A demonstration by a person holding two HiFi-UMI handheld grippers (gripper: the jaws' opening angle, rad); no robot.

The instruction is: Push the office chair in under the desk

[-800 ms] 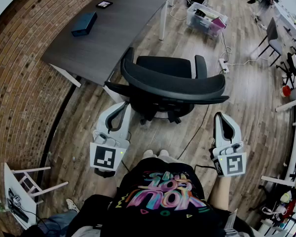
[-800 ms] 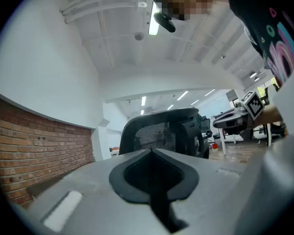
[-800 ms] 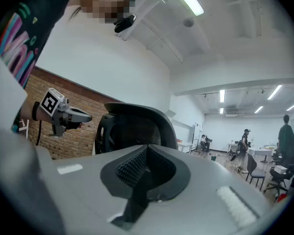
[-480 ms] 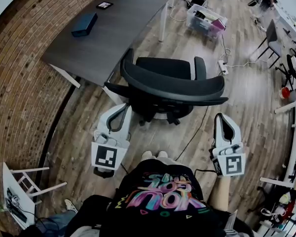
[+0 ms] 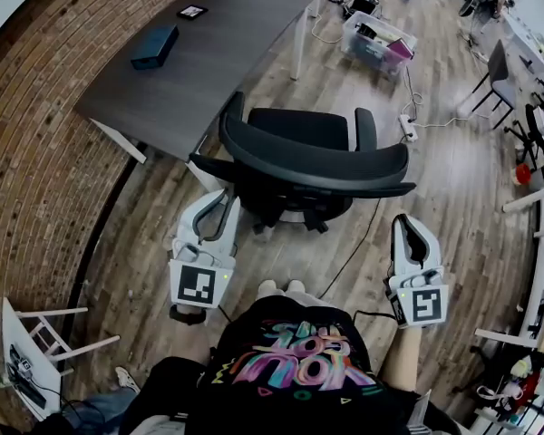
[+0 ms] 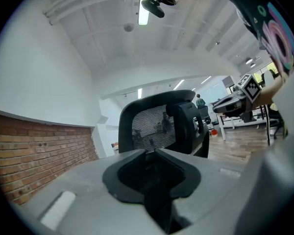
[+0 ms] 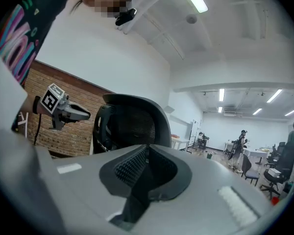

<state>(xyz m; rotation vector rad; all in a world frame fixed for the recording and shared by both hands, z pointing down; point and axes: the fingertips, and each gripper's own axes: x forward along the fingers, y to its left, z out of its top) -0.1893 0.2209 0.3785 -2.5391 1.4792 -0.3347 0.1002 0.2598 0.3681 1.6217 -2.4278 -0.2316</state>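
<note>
Both left gripper (image 5: 216, 199) and right gripper (image 5: 408, 223) fingers closed, empty; curved mesh-backed office chair (image 5: 313, 157) ahead.

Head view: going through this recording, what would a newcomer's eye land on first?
The black office chair fills the centre, its curved backrest toward the person. It stands just off the near corner of the dark desk at upper left, not yet pushed under. Below it, the left tongs and right tongs point at the chair from either side, both shut and empty, apart from the backrest.
</note>
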